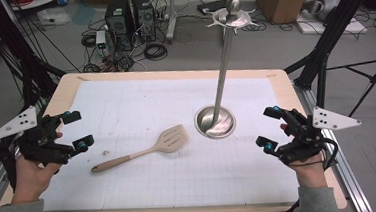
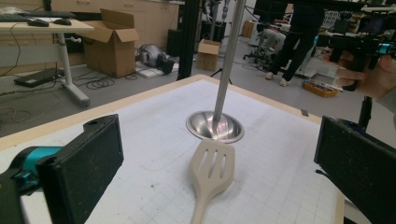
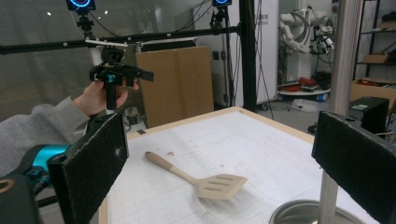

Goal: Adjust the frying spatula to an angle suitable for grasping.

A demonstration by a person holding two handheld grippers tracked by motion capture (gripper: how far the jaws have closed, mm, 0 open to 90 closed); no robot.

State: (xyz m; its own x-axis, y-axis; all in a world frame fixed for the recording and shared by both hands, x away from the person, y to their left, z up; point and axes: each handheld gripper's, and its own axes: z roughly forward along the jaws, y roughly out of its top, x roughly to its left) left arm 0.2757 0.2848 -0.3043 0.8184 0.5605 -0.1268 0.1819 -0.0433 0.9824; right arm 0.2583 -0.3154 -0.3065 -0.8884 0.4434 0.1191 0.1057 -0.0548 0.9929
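Spatula (image 1: pixel 149 150): high view, flat on the desk (image 1: pixel 125 98) mat between both tongs, blade just beside the steel stand (image 1: pixel 215 121), handle angled toward the left tongs (image 1: pixel 75 129) for easy pickup; right tongs (image 1: pixel 270 128) gaping, empty. Left gripper view: spatula (image 2: pixel 212 170) centred between wide-open jaws. Right gripper view: spatula (image 3: pixel 198 177) ahead, jaws apart, nothing held.

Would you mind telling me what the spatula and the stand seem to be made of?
Spatula: probably silicone or nylon, going by its uniform matte beige and lack of shine; wood is possible. Stand: polished metal, likely steel, with mirror-like reflections on base and pole.
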